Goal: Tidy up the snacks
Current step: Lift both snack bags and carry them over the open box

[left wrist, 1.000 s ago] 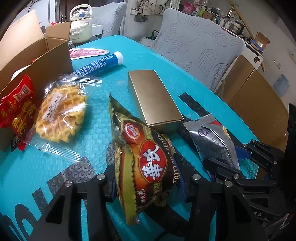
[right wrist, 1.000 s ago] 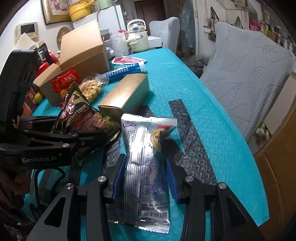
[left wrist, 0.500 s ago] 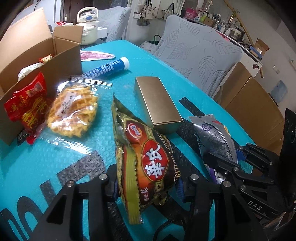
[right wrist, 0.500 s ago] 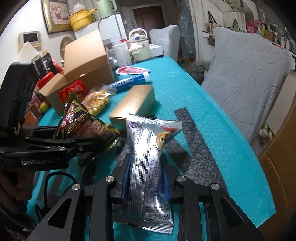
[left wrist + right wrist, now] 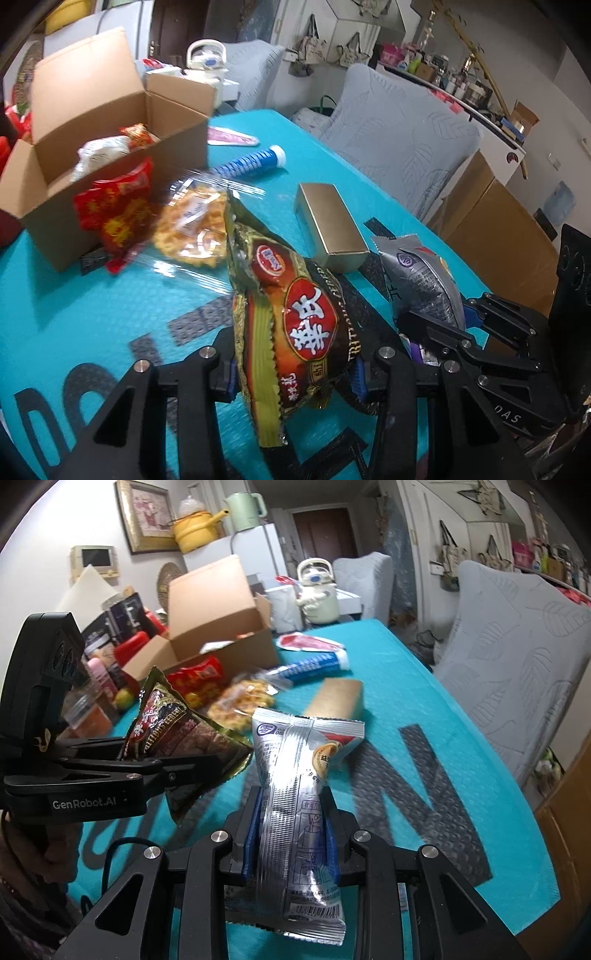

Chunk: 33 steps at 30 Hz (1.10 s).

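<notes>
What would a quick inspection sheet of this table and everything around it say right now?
Surface: teal bubble-textured mat with dark lettering covers the table.
Job's things: open cardboard box already holds some packets; red packet leans on its front; waffle pack, gold box and blue tube lie on the mat.
Clutter: pink packet, cream kettle.
Grippers: left gripper shut on brown snack bag; right gripper shut on silver snack pouch; both bags are off the mat.
Cables: black cable loops below the left gripper.
Surroundings: grey chairs, white fridge, crowded shelves.
</notes>
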Available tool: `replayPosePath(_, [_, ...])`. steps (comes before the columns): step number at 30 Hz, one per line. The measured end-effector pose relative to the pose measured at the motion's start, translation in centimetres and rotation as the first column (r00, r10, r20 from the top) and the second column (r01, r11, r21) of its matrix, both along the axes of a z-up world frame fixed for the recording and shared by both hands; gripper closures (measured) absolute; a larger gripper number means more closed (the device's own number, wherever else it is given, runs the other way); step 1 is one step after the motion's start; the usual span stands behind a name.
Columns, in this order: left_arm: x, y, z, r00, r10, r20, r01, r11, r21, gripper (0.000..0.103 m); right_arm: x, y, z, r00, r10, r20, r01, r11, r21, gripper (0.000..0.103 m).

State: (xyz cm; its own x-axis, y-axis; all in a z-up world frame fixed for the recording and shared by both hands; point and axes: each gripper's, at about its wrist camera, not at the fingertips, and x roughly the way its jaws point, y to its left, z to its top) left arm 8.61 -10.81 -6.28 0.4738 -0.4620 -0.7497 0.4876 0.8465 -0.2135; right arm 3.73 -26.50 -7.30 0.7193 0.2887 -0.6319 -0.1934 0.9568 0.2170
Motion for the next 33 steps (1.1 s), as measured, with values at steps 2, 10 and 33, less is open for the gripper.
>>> replayPosePath(2, [-0.3, 0.8, 0.6, 1.000, 0.019, 0.011, -0.018, 1.000, -0.006, 0.059, 0.0, 0.6, 0.4, 1.000, 0.018, 0.011, -0.018, 1.000, 0.010, 0.074])
replayPosePath(10, [-0.9, 4.4, 2.7, 0.994, 0.095, 0.053, -0.094, 0.995, -0.033, 0.059, 0.9, 3.5, 2.4, 0.994, 0.097, 0.055, -0.100, 0.994, 0.042, 0.074])
replayPosePath(33, [3.5, 10.0, 9.0, 0.964, 0.184, 0.192, -0.164, 0.979, -0.118, 0.059, 6.9, 8.6, 8.3, 0.971, 0.182, 0.157, -0.199, 0.975, 0.097, 0.074])
